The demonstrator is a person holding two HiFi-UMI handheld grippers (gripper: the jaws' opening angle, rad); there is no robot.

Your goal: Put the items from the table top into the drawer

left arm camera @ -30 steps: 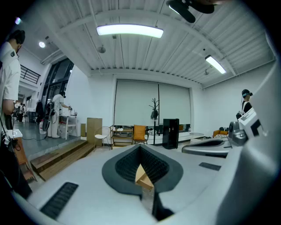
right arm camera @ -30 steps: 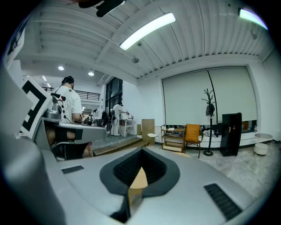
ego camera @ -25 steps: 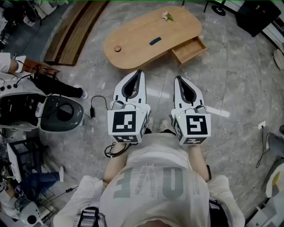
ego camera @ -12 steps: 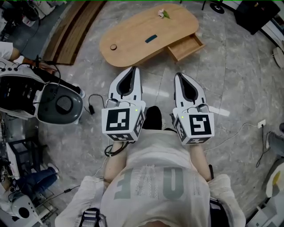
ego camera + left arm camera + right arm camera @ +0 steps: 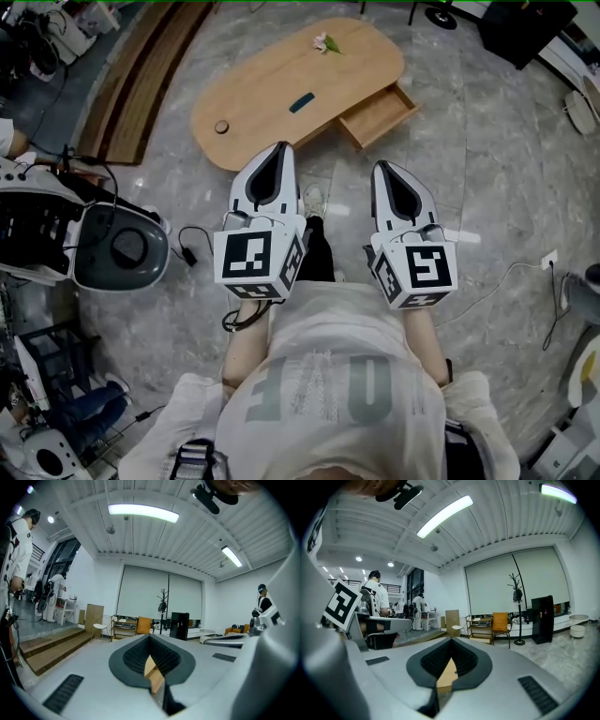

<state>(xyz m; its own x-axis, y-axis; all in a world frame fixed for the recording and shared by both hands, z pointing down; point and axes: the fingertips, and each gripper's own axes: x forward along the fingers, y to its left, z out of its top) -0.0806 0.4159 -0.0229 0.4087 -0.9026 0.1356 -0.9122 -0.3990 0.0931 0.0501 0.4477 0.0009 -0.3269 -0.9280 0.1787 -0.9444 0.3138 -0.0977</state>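
Note:
An oval wooden table [image 5: 272, 80] stands ahead on the grey floor, with its drawer [image 5: 377, 115] pulled open at the right side. On the top lie a small pink flower [image 5: 324, 42], a dark flat item [image 5: 301, 102] and a round wooden piece [image 5: 221, 127]. My left gripper [image 5: 283, 147] and right gripper [image 5: 382, 167] are held side by side, pointing at the table from short of its near edge. Both are shut with nothing in them. In the left gripper view [image 5: 150, 635] and the right gripper view [image 5: 451, 639] the jaws meet at the tip.
A grey round machine base [image 5: 122, 248] with a black cable [image 5: 187, 246] sits on the floor at my left. Wooden steps [image 5: 141, 70] run beyond it. A black cabinet [image 5: 520, 28] stands at the far right, and a white cable [image 5: 506, 277] trails at the right.
Both grippers have moved forward together toward the table as the person walks. The table has shifted left in the head view. The jaws stay shut.

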